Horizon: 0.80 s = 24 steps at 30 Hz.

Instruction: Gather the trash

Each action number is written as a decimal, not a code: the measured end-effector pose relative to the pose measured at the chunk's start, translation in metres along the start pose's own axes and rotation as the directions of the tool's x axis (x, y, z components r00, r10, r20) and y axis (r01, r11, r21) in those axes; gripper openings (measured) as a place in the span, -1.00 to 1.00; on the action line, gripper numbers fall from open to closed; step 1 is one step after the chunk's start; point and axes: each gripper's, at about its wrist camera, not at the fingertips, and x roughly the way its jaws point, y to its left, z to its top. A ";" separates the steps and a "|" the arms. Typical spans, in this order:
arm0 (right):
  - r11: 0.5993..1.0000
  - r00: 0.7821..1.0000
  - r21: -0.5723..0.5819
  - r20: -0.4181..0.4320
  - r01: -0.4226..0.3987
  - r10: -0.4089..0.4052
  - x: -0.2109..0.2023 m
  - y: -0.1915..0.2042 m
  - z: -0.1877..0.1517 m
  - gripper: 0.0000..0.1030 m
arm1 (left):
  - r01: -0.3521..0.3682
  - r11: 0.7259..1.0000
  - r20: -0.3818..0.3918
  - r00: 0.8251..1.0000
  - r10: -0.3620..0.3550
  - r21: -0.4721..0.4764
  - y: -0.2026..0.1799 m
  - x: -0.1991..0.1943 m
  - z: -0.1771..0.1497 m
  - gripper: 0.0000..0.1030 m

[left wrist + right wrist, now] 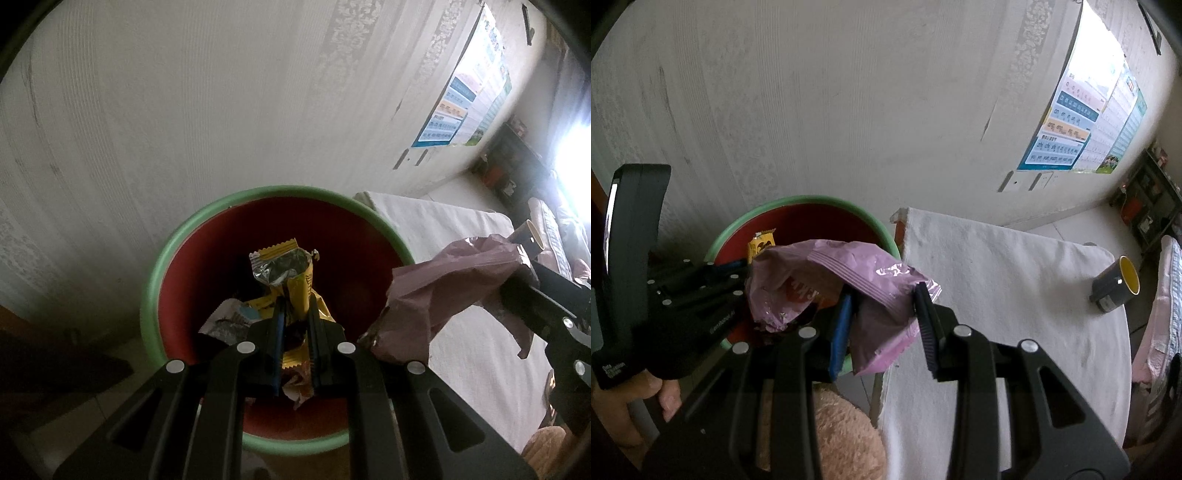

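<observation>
A round bin [155, 280] with a green rim and red inside stands by the wall. It also shows in the right wrist view [812, 201]. My left gripper [295, 306] is shut on a yellow foil wrapper [284, 269] and holds it over the bin's mouth. More wrappers lie inside the bin under it. My right gripper [884, 295] is shut on a crumpled pink snack bag [849, 280] and holds it beside the bin's right rim, at the table edge. The pink bag shows in the left wrist view [443, 291].
A table with a white cloth [997, 277] stands right of the bin. A dark cup with a yellow inside [1115, 288] lies on its far right side. A beige plush thing [846, 435] is below the gripper. A poster [1082, 122] hangs on the wall.
</observation>
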 end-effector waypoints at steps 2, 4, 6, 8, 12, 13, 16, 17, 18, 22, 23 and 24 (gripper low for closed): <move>1.000 1.000 -0.002 0.001 0.003 -0.003 0.000 0.000 0.000 -0.35 | -0.002 1.000 -0.002 1.000 0.002 0.002 0.000 0.001 0.000 -0.82; 1.000 1.000 -0.003 0.005 0.006 -0.006 0.001 0.001 0.000 -0.30 | -0.007 1.000 -0.005 1.000 0.007 0.004 -0.001 0.001 0.000 -0.70; 1.000 1.000 -0.004 0.010 0.003 -0.003 0.000 0.001 -0.001 -0.19 | -0.013 1.000 -0.001 1.000 0.013 0.001 -0.001 0.000 0.001 -0.20; 1.000 1.000 -0.001 0.016 -0.010 0.010 -0.001 0.000 -0.001 -0.05 | -0.019 1.000 0.008 1.000 0.019 -0.005 -0.001 -0.002 0.001 0.02; 0.999 0.999 0.030 0.036 -0.040 0.039 -0.007 -0.006 -0.003 0.15 | -0.034 0.999 0.019 0.999 0.034 -0.007 -0.004 -0.006 -0.002 0.31; 0.998 0.998 0.041 0.040 -0.057 0.055 -0.008 -0.008 -0.003 0.17 | -0.038 0.999 0.023 0.999 0.038 -0.007 -0.005 -0.008 -0.002 0.34; 0.990 0.993 0.092 0.055 -0.108 0.103 -0.014 -0.019 -0.006 0.24 | -0.053 0.999 0.036 0.998 0.053 -0.009 -0.008 -0.014 -0.003 0.46; 0.988 0.992 0.105 0.061 -0.116 0.110 -0.016 -0.023 -0.008 0.25 | -0.054 0.998 0.046 0.997 0.055 -0.009 -0.010 -0.018 -0.003 0.48; 0.984 0.990 0.125 0.073 -0.127 0.118 -0.020 -0.029 -0.010 0.28 | -0.053 0.999 0.055 0.997 0.054 -0.007 -0.012 -0.022 -0.003 0.51; 0.966 0.983 0.220 0.149 -0.135 0.104 -0.046 -0.064 -0.024 0.45 | -0.014 0.999 0.149 0.989 0.009 0.033 -0.038 -0.049 0.000 0.69; 0.960 0.980 0.247 0.178 -0.131 0.088 -0.056 -0.076 -0.030 0.49 | -0.006 0.999 0.179 0.984 -0.002 0.042 -0.046 -0.056 0.001 0.77; 0.954 0.975 0.275 0.214 -0.122 0.062 -0.069 -0.088 -0.037 0.57 | 0.013 0.998 0.228 0.973 -0.025 0.053 -0.059 -0.067 0.002 0.82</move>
